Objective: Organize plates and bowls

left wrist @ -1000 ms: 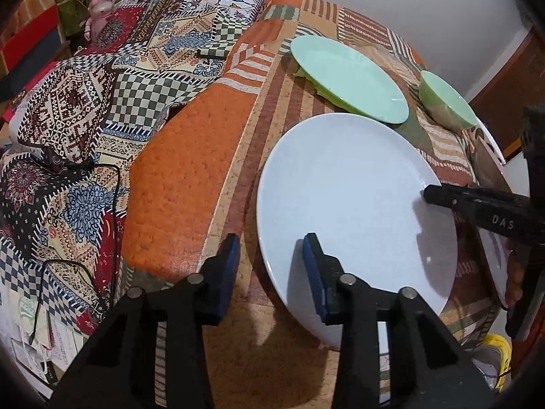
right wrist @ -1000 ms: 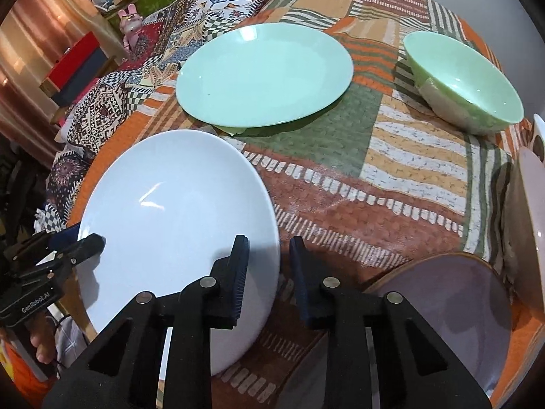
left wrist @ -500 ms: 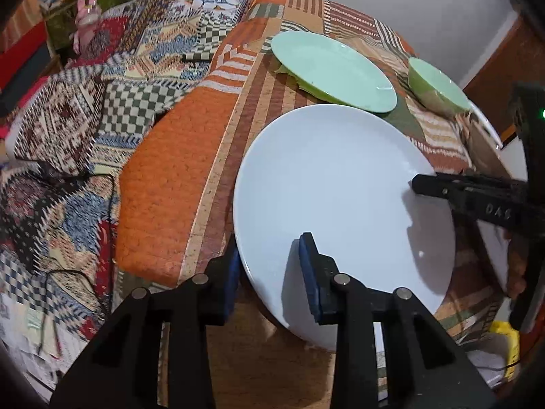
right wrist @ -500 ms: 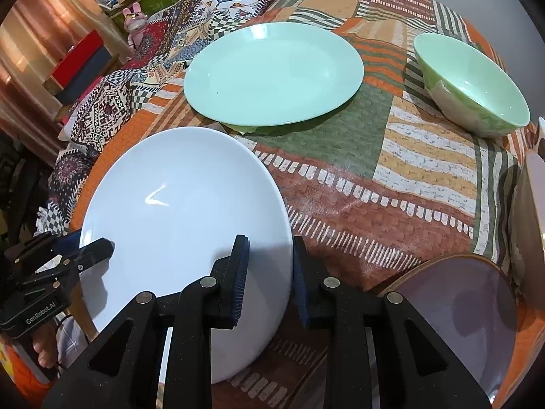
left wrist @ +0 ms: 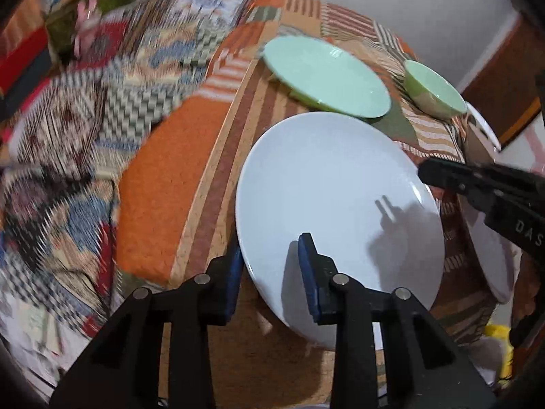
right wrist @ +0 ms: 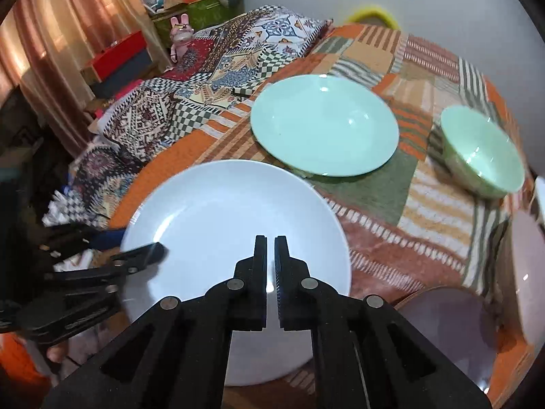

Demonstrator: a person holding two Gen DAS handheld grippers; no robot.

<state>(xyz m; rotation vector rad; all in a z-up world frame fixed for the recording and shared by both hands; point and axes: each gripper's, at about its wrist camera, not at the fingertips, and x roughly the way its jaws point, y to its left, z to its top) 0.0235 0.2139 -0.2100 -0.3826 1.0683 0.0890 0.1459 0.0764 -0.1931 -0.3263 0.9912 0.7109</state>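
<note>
While the left gripper (left wrist: pixel 270 266) pinches the smooth round white plate (left wrist: pixel 333 201) by its rim, the right gripper's (right wrist: pixel 270 255) jaws have just closed, empty, above it.

White letters "DAS" showing on black body of right gripper (left wrist: pixel 425 174) at right edge of left wrist view — word cut off by frame. Nothing else reading legibly — marking on left gripper (right wrist: pixel 138 250) blurred.

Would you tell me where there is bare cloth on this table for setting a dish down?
Free: the orange strip between white plate and patterned blanket, and the striped patch between green plate, green bowl and purple plate. Crowded: the right edge.
</note>
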